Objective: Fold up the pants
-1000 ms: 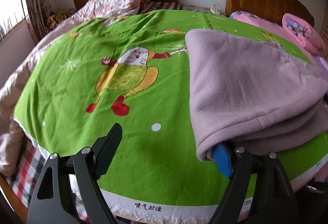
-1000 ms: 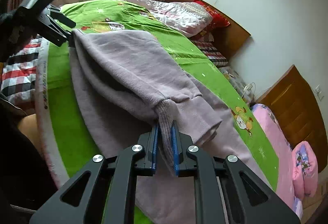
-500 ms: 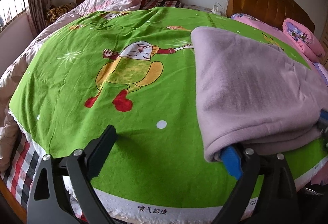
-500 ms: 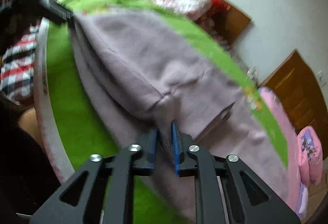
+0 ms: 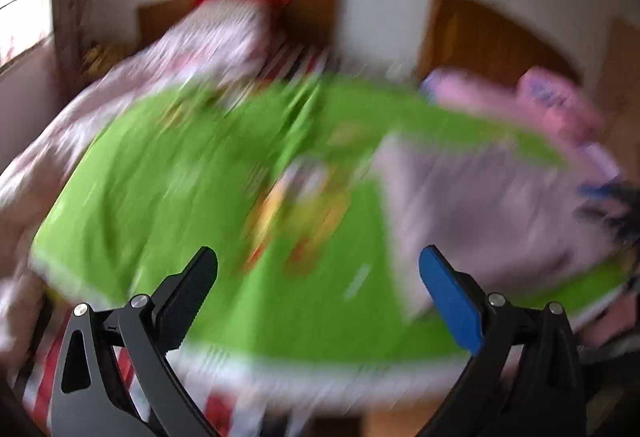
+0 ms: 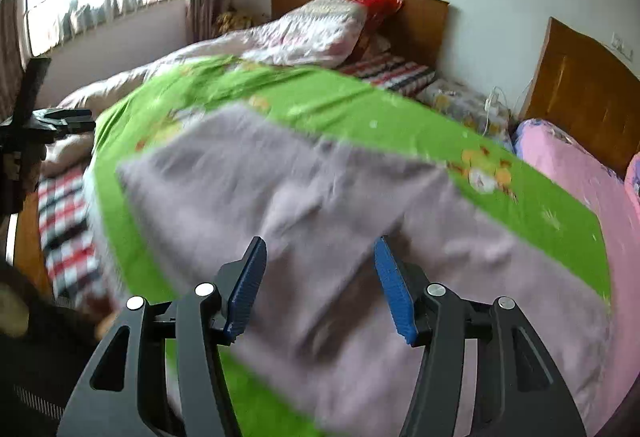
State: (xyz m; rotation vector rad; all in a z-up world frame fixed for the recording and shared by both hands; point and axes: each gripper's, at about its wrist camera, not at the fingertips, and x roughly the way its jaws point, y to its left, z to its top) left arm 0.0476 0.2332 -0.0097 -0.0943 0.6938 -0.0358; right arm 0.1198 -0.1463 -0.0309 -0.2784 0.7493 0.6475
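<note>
Pants [image 6: 320,205], lilac and folded, lie on the green blanket [image 6: 360,109] toward its near edge. Right gripper [image 6: 318,285] has just been opening, nothing clamped. Left gripper [image 5: 318,277] gapes wide, empty; its view is blurred.

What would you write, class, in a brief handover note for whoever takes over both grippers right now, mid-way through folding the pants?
Left gripper: fingers wide open, nothing between them, clear of the cloth.
Right gripper: fingers have just been opening; the pants show beyond the gap, not pinched.
Pants: lilac, lying released on the green blanket on the bed, one layer folded over another.
Done: a fold is laid down.
Left: check the edges, since blur hides them; smooth, then probably fold once more.
</note>
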